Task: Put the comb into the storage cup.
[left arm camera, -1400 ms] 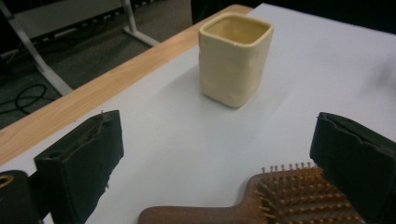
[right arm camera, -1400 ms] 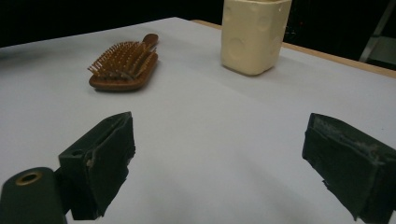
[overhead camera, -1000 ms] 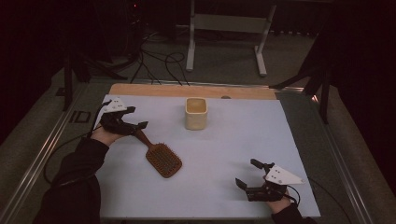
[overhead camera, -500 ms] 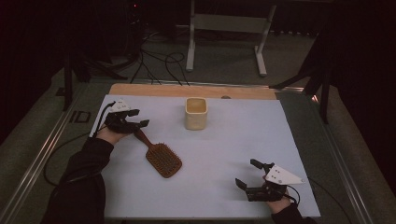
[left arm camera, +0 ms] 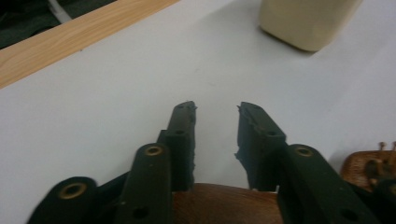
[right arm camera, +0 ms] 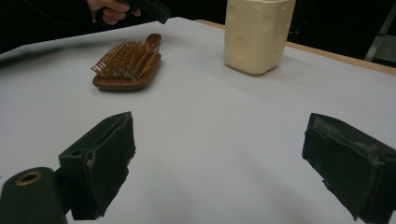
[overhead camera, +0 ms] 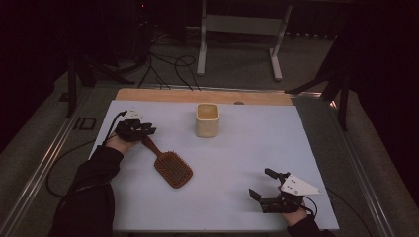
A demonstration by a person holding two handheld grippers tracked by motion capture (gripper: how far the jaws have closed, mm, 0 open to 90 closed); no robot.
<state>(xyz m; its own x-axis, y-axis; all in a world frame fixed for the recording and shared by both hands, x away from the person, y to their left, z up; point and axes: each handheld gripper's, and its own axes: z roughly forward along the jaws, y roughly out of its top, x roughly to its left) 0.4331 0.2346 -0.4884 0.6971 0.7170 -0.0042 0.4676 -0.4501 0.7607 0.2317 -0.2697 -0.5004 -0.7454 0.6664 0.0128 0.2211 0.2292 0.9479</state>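
Observation:
A brown wooden hairbrush [overhead camera: 170, 168] lies bristles up on the white table, its handle pointing to the far left. My left gripper [overhead camera: 141, 129] is low over the end of that handle. Its jaws have just been closing. In the left gripper view the handle [left arm camera: 219, 203] sits between the jaw roots, while the left gripper [left arm camera: 215, 109] tips still have a gap with bare table between them. My right gripper [overhead camera: 262, 183] rests open near the front right, nothing between its jaws [right arm camera: 219, 140]. From there I see the brush [right arm camera: 128, 65] ahead on the left.
A cream square cup [overhead camera: 207, 119] stands upright at the table's far middle, to the right of the left gripper. A wooden strip [overhead camera: 163, 95] runs along the far edge. A metal rail [overhead camera: 47, 163] borders the left side. White table surface [overhead camera: 257, 143] lies between cup and right gripper.
My left gripper has sunk toward the table over the brush handle and its jaws have drawn closer together. The brush, the cup and the right gripper have stayed in place.

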